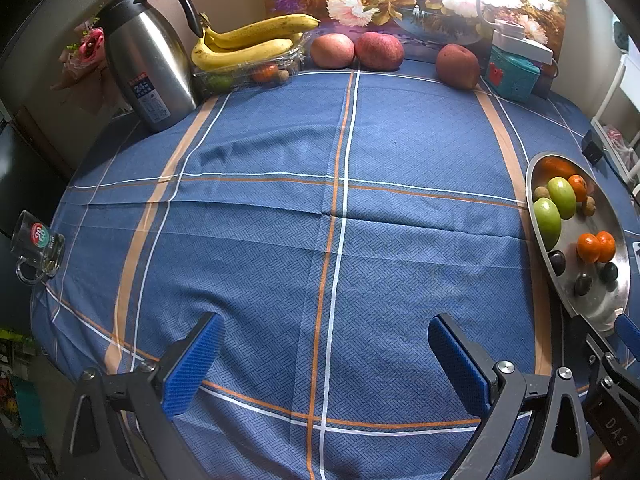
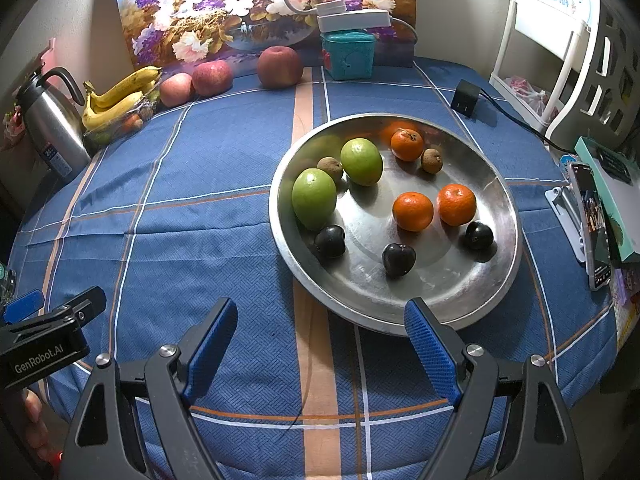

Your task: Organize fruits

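A round steel plate [image 2: 496,184] on the blue tablecloth holds two green fruits [image 2: 314,198], three oranges [image 2: 413,211], three dark plums [image 2: 398,259] and two small brown fruits [image 2: 431,160]. The same plate [image 1: 592,300] shows at the right edge of the left wrist view. My right gripper [image 2: 320,344] hovers open just in front of the plate's near rim, holding nothing. My left gripper [image 1: 326,364] is open over bare cloth at the table's front. Three red apples [image 1: 379,51] and bananas [image 1: 244,46] on a clear tray sit at the back.
A steel thermos jug [image 1: 146,54] stands back left, a glass mug [image 1: 38,246] at the left edge. A teal box [image 2: 348,54] with a lamp sits at the back. A black charger [image 2: 464,98], phone [image 2: 592,224] and boxes line the right side.
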The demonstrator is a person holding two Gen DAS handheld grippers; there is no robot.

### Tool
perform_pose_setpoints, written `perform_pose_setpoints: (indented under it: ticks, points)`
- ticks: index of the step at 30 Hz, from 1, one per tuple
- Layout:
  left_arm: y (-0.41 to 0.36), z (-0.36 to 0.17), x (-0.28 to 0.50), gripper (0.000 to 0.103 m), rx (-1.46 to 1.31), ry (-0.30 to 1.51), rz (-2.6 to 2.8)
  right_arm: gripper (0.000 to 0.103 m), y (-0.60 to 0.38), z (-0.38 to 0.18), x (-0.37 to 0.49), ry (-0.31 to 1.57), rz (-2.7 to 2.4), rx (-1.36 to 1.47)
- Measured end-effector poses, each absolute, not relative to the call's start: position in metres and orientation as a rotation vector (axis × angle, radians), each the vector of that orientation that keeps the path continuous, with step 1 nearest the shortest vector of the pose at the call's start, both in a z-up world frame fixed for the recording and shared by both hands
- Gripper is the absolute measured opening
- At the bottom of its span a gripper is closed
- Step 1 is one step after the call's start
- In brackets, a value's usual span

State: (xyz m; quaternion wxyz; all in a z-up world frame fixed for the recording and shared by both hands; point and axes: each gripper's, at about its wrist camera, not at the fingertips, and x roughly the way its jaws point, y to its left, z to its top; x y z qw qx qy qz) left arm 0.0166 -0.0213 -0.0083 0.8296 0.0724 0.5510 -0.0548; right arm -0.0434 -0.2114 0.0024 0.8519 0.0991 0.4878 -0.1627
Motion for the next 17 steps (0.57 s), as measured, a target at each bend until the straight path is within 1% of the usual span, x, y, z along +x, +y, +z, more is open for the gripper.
perform_pose_setpoints:
  ticks: [17]
  points:
    - [-0.0183,-0.0073,0.0167,0.103,0.150,1.164,-0.124,0.086,-0.2106,0.0002,-0.0437,1.030,-0.340,0.208]
